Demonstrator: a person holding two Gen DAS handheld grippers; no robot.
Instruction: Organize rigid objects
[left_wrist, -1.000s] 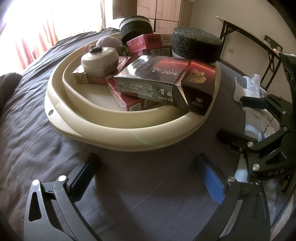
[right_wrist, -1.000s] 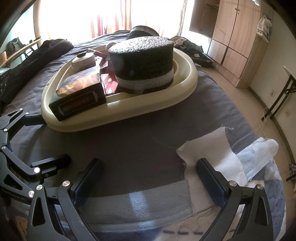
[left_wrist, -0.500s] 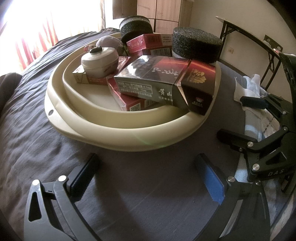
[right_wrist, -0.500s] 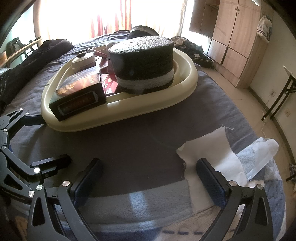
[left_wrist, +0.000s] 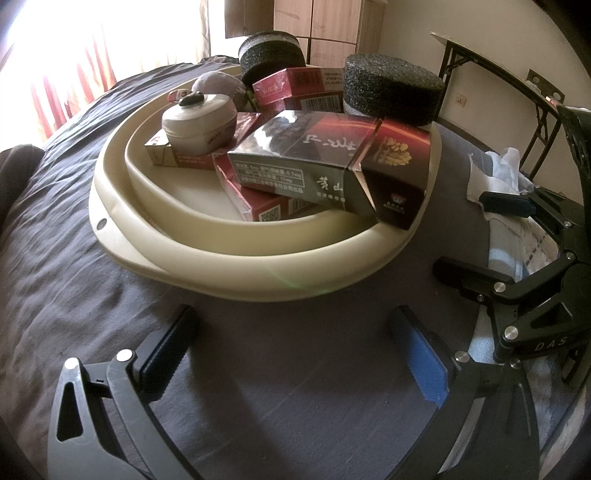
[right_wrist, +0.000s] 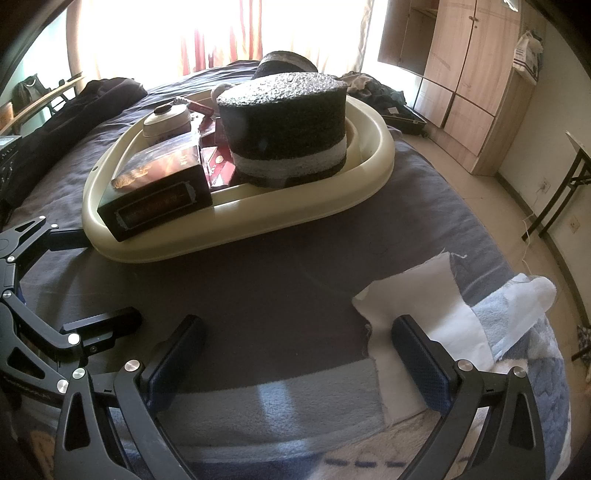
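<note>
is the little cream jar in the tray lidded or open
Lidded. The cream jar sits upright on a red box inside the tray, its domed lid with a dark knob seated on top.

- A home bedroom: the things rest on a bed (right_wrist: 295, 266) covered by a dark grey sheet.
- A blue and white blanket (right_wrist: 517, 332) lies at the bed's near corner.
- A tall wooden wardrobe (right_wrist: 465, 74) stands against the wall.
- Red-striped curtains (right_wrist: 221, 33) hang at a bright window.
- A folding table (left_wrist: 517, 92) stands by a wall with a socket (left_wrist: 460, 99).
</note>
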